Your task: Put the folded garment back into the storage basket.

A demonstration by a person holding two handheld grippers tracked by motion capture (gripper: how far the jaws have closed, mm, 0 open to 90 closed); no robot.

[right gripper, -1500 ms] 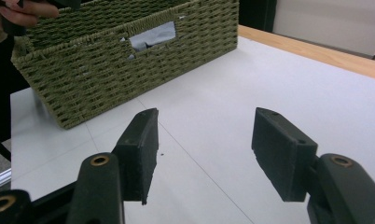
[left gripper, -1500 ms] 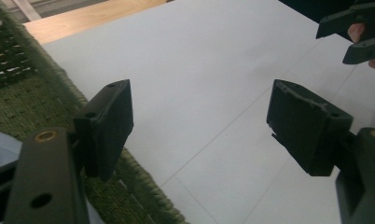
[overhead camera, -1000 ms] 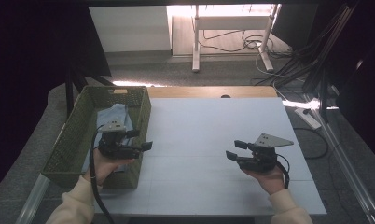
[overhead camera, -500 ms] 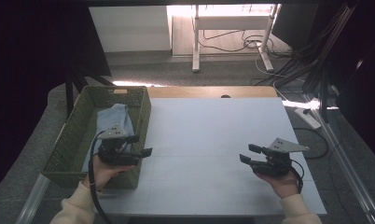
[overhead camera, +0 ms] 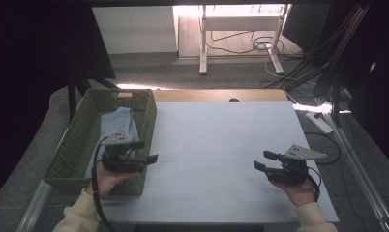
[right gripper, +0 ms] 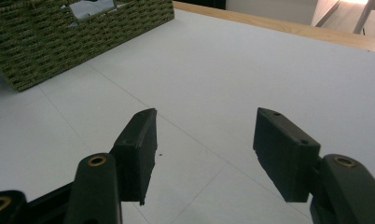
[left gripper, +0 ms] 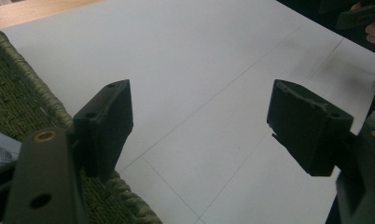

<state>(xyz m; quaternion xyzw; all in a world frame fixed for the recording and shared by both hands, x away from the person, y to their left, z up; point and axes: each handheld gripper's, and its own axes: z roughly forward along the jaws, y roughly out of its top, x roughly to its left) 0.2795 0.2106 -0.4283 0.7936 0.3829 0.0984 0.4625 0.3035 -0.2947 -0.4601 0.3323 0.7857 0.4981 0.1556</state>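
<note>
The left tongs hang spread and empty at the near corner of the green basket, whose pale blue cloth lies just beyond them, partly hidden by the wall. The right tongs, also spread and empty, sit over bare desk, well apart from the basket.

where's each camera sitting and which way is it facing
High view: above the person's side, looking forward and down at the table; both forearms, left tongs and right tongs show.
Left gripper view: rides the left tongs, looking across the table; its open jaws show.
Right gripper view: rides the right tongs, facing the basket; its open jaws show.
Shared: the basket and the table in all three.
</note>
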